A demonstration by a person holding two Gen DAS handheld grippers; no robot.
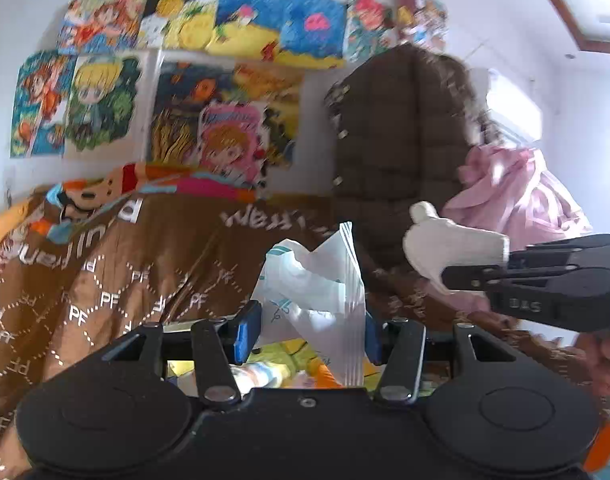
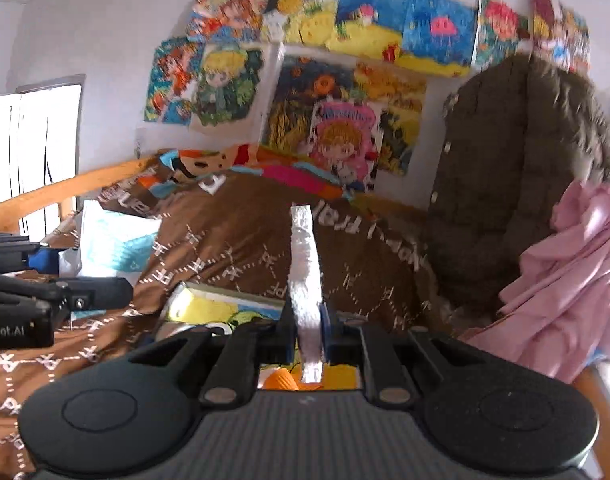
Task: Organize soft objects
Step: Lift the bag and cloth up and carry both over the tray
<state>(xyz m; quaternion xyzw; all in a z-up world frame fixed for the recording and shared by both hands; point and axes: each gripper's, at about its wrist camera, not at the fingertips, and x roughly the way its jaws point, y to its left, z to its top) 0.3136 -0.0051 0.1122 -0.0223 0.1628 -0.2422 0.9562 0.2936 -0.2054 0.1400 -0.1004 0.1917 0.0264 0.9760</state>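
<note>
A crumpled clear-and-white plastic bag (image 1: 317,288) stands up between the blue pads of my left gripper (image 1: 309,334), which is shut on it. The right wrist view shows the same bag (image 2: 113,244) at the far left, with the left gripper (image 2: 77,276) beside it. My right gripper (image 2: 307,336) is shut on a long white soft piece (image 2: 303,264) that sticks straight up from its jaws. From the left wrist view, that white piece (image 1: 453,248) hangs at the right, pinched by the right gripper (image 1: 481,266). Both grippers hover over the bed.
A brown bedspread with white lettering (image 2: 233,248) covers the bed, with a wooden rail (image 2: 65,188) on the left. A dark brown padded coat (image 1: 401,152) and a pink garment (image 2: 565,272) hang at the right. Colourful posters (image 1: 241,32) fill the wall. A yellow cartoon-print item (image 2: 221,308) lies below.
</note>
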